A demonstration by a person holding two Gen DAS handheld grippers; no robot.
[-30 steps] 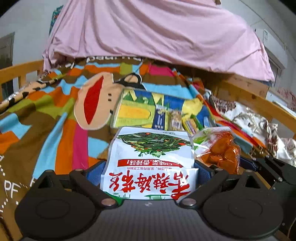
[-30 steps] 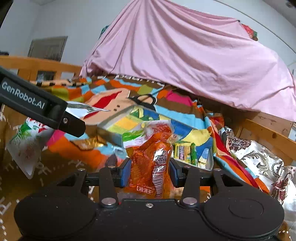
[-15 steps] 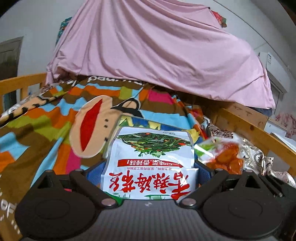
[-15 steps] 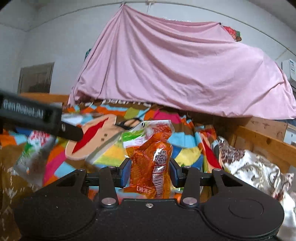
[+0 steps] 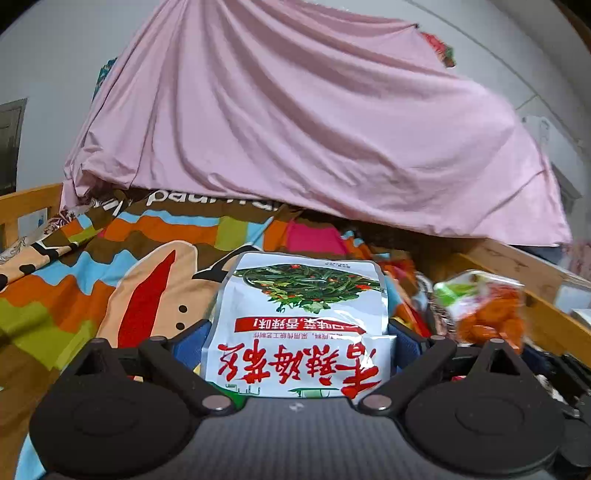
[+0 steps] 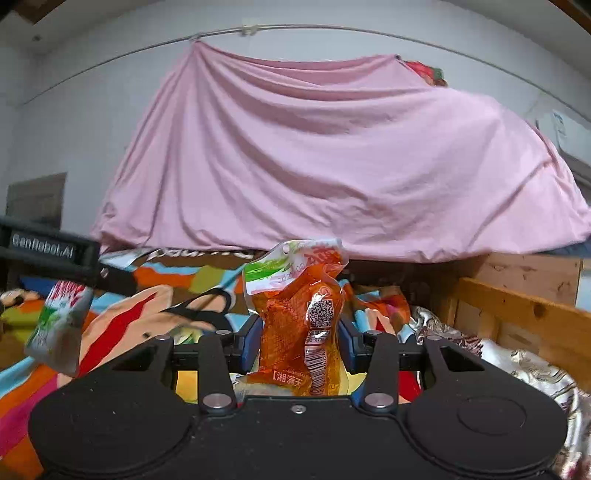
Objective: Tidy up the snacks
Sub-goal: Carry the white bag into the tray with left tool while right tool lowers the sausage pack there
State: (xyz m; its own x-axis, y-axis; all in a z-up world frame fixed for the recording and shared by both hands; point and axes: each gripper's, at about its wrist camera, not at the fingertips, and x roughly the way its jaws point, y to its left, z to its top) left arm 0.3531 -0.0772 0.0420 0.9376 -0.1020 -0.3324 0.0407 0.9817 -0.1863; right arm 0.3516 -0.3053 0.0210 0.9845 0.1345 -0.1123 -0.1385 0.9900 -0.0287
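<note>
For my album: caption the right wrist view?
Right gripper holding an orange snack packet before a pink sheet.

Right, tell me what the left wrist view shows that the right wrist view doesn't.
Only the left wrist view shows the white packet's printed front, a seaweed picture above red characters, clamped in the left hand-held gripper. Only the right wrist view shows the orange packet's QR code, the right hand-held gripper clamping it, and the curtain wire. Both show both packets, the pink sheet, patchwork bedspread and wooden bed frame.
</note>
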